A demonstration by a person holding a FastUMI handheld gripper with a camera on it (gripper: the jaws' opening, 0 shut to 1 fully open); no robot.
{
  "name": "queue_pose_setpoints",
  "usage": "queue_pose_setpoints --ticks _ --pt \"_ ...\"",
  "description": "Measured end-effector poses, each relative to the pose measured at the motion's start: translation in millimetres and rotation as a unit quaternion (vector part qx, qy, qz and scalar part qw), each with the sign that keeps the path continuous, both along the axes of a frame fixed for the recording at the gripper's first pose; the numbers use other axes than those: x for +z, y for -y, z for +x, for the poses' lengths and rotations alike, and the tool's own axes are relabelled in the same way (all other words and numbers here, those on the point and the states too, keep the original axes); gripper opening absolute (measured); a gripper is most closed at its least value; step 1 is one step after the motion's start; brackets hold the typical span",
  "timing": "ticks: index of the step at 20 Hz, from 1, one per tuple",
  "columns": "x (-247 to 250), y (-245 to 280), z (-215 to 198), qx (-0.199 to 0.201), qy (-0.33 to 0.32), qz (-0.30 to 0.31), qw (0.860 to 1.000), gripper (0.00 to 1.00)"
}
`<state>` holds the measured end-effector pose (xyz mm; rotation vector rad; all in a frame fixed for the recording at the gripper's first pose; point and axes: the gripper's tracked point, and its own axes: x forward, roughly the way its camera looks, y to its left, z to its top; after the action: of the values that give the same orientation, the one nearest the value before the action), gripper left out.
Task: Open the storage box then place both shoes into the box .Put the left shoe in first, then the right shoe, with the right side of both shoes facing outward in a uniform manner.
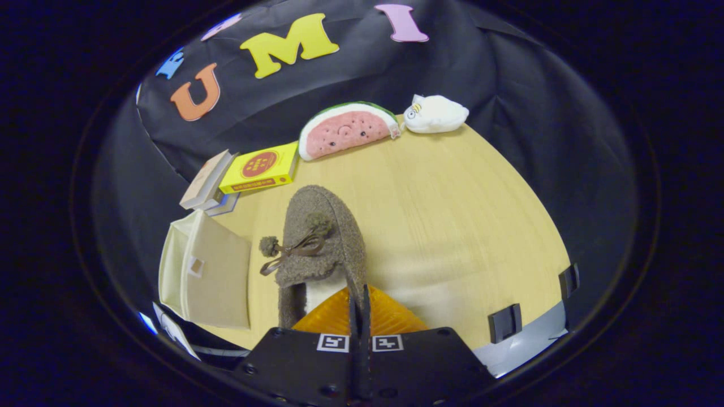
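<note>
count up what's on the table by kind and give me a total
Shoes: 1, brown fuzzy shoe with its side wall pinched in the shut claw
Storage boxes: 1, beige
Books: 2, yellow, grey
Plush toys: 2, watermelon, white
Total: 6

Recording booth: black cloth wall [537, 113] behind a round wooden table [452, 215].

You get even, soft light on the table [452, 215]; its rim bends with fisheye distortion, focus stays sharp.
</note>
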<state>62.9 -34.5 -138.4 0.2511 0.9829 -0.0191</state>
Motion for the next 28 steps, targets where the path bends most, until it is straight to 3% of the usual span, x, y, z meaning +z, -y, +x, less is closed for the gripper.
queue_pose_setpoints --ticks 7,19,28 --pt "51.1 -100.3 -6.9 0.034 0.047 0.014 0.998 0.0" --pt "48.6 -285.1 9.7 0.114 0.051 0.064 0.99 0.0" --pt "-1.2 -329.9 23.5 0.122 0.04 0.075 0.989 0.0"
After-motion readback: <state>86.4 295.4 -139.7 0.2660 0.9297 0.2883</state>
